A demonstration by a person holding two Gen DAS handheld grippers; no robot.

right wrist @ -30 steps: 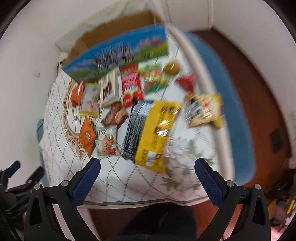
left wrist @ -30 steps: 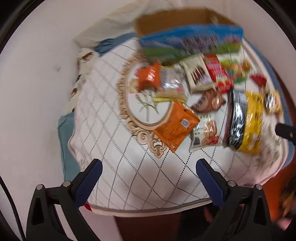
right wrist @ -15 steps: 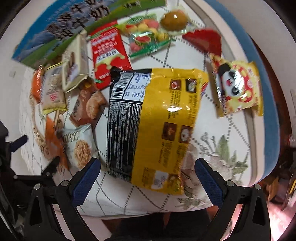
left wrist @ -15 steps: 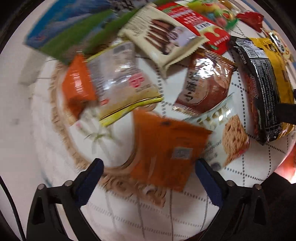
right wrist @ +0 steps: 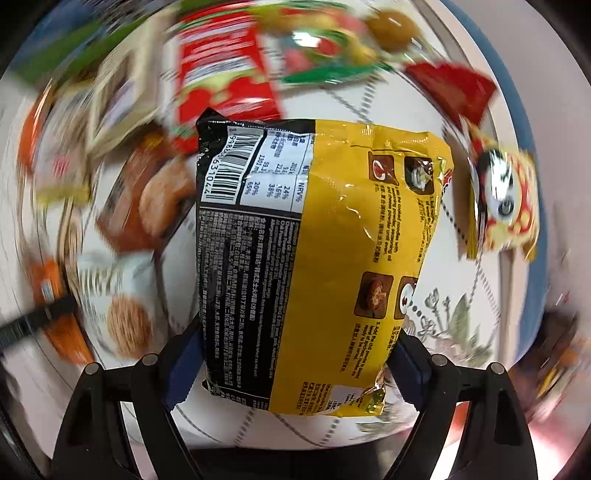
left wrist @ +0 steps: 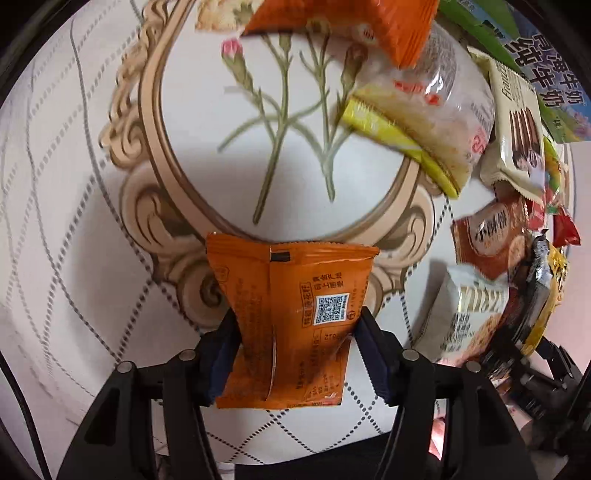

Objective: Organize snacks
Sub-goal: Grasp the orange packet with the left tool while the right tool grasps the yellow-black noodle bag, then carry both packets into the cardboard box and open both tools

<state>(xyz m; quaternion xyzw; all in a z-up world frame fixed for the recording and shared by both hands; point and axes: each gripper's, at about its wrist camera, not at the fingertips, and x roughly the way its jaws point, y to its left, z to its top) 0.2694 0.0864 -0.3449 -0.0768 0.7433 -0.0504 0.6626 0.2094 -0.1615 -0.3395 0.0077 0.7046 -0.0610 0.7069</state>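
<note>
My left gripper (left wrist: pixel 295 350) is shut on an orange snack packet (left wrist: pixel 291 317), its blue pads pressing both side edges over the patterned tablecloth (left wrist: pixel 92 258). My right gripper (right wrist: pixel 295 365) is shut on a large yellow and black noodle packet (right wrist: pixel 314 258), gripped at its lower sides. The surroundings blur in the right wrist view. The orange packet also shows at the left edge of the right wrist view (right wrist: pixel 55 306), with the left gripper's dark arm across it.
Several snacks lie on the table: a clear wrapped bread (left wrist: pixel 424 110), a second orange packet (left wrist: pixel 351 22), a brown biscuit pack (left wrist: pixel 491 240), a white cookie pack (left wrist: pixel 469 314), a red packet (right wrist: pixel 221 70), a panda packet (right wrist: pixel 502 206). A milk carton box (left wrist: pixel 546 85) stands at the back.
Both grippers came down to the table and closed. The left one took hold of the orange packet, the right one took hold of the yellow noodle packet.
</note>
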